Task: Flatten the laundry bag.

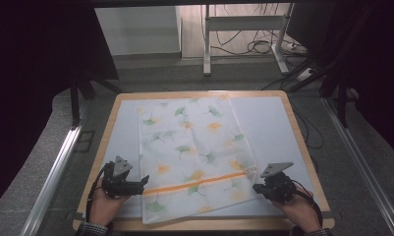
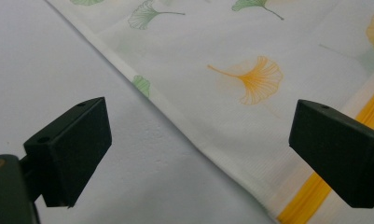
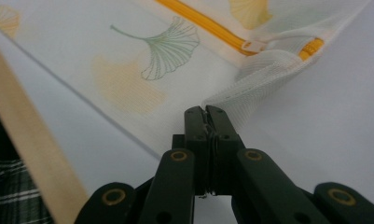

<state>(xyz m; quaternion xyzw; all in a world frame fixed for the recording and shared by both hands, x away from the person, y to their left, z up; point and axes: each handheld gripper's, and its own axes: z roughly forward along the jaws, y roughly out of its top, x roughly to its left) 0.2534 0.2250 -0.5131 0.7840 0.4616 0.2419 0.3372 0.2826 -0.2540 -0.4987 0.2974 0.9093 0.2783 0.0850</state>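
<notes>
Right gripper [image 3: 205,112] fingers pinch the mesh bag's [image 1: 194,157] edge; left gripper [image 2: 198,154] fingers spread over its border.

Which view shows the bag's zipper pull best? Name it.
The right gripper view: the zipper pull sits close and sharp on the orange zipper. The high view shows it as a tiny speck; the left gripper view gives just a zipper stretch.

You have open worktop [image 1: 268,118] to the right of the leaf-print mesh bag [image 1: 194,147] and a narrower bare strip on its left; nothing tall stands on it, so your left gripper [image 1: 144,180] and right gripper [image 1: 256,188] can pass freely over the flat bag
</notes>
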